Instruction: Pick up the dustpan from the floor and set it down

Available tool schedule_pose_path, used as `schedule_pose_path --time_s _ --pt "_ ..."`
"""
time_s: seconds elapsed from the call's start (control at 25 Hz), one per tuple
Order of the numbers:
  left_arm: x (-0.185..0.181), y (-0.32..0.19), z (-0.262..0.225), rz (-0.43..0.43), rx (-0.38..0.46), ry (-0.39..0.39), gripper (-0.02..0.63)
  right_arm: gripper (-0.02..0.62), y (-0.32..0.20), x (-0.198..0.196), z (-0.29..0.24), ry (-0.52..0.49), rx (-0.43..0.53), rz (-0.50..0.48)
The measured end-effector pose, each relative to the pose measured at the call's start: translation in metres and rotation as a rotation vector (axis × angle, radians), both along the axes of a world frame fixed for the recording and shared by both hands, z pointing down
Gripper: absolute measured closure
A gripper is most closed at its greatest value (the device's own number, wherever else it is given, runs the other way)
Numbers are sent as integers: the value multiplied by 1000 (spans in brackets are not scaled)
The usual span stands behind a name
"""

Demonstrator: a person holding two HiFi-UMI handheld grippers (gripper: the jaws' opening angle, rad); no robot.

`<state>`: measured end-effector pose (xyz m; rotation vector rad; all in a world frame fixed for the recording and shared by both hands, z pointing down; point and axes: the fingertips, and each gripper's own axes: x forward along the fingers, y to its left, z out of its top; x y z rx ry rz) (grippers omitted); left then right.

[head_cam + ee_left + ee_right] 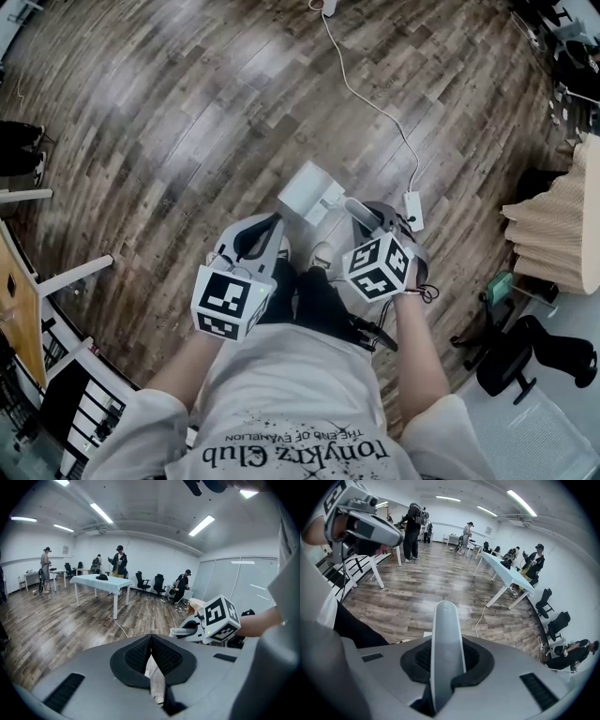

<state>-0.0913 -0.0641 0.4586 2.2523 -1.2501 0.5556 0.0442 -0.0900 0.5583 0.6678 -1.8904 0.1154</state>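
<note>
Head view: the dustpan (pixel 309 192), light grey, sits between the two grippers and just ahead of the person's shoes (pixel 322 253). Whether its pan touches the floor (pixel 187 122) cannot be told.

Right gripper view: the right gripper (pixel 447 658) is clenched on the dustpan's handle (pixel 447 630). The handle runs up the middle of the view between the dark ribbed fingers (pixel 423 657), whose pads press on it from both sides, and it reaches well beyond their tips. In the head view the same gripper (pixel 367 220) points steeply down at the near right side of the pan.

Left gripper view: the left gripper (pixel 151 641) has its fingers (pixel 138 656) closed tip to tip with nothing gripped. In the head view it (pixel 272 230) hangs just left of the pan.

Surface: dark, streaked wood planks. A white cable (pixel 375 108) runs across them to a white adapter (pixel 413 211) near the right gripper.

Room: an open office with a long pale desk (pixel 101 582), black office chairs (pixel 159 581), several standing people (pixel 119 562) and strip ceiling lights (pixel 202 525).
</note>
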Motion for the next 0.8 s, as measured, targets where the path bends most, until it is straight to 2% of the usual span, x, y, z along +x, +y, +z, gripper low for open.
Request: schedule_pose_path --time_s 0.48,0.8 --pt "2 -18 7 -7 -16 0 583 523 -23 3 34 -18 -4 72" --pt "3 -29 13 -12 -24 -3 583 523 -42 3 55 -15 -22 87"
